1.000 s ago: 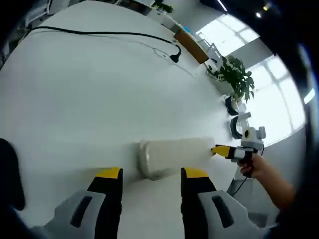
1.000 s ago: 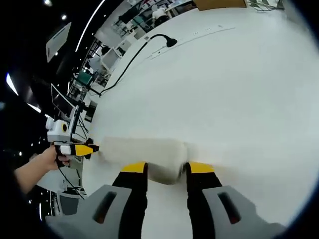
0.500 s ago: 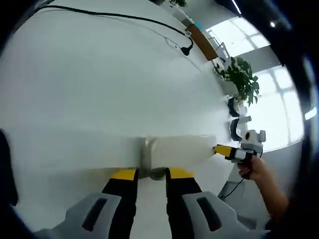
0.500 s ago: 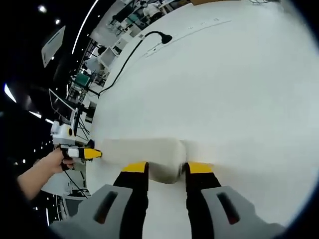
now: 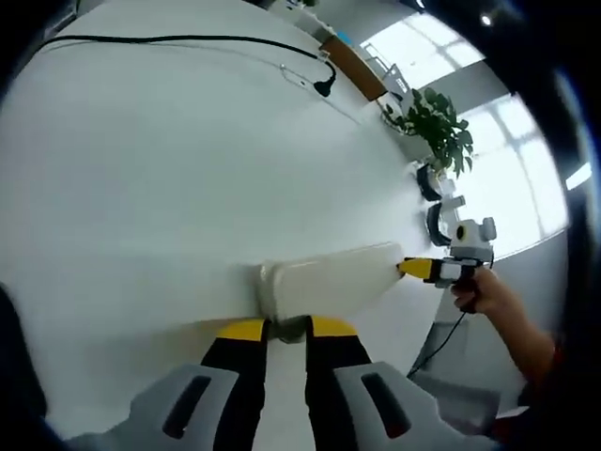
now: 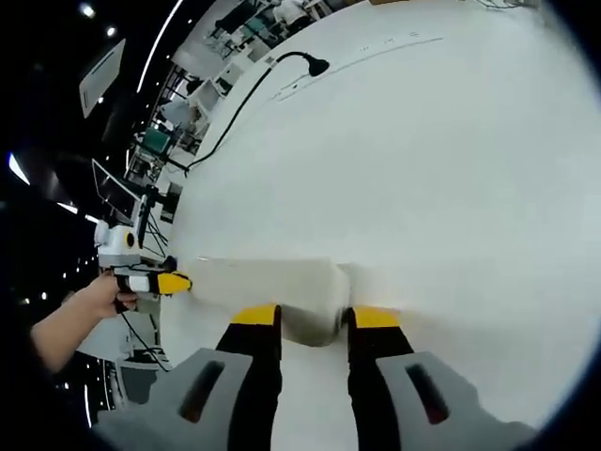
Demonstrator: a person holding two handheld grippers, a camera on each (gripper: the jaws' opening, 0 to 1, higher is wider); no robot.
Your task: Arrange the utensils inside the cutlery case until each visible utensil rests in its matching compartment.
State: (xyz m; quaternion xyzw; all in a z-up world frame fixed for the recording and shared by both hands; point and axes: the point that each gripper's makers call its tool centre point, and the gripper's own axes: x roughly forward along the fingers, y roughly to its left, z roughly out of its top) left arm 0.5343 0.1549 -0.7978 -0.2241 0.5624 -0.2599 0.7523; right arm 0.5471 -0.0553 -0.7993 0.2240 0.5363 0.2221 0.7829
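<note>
Cutlery case [image 5: 324, 287], closed and pale, lying flat on the white counter [image 5: 169, 160], held at both ends. Left tongs [image 5: 286, 329] pinching the near end. Right tongs [image 6: 315, 319] pressed against the opposite end [image 6: 310, 301], straddling it. Black cable [image 5: 188, 39] well apart, potted plant [image 5: 432, 117] at counter's far edge.

The cutlery case [image 5: 324, 285] is a plain cream white, lying on a white worktop [image 5: 169, 169]. Each hand-held gripper [image 5: 286, 329] [image 6: 301, 319] has yellow tips over black and grey. Beyond the case, a black cable [image 5: 178, 39] and green plant [image 5: 434, 127].
</note>
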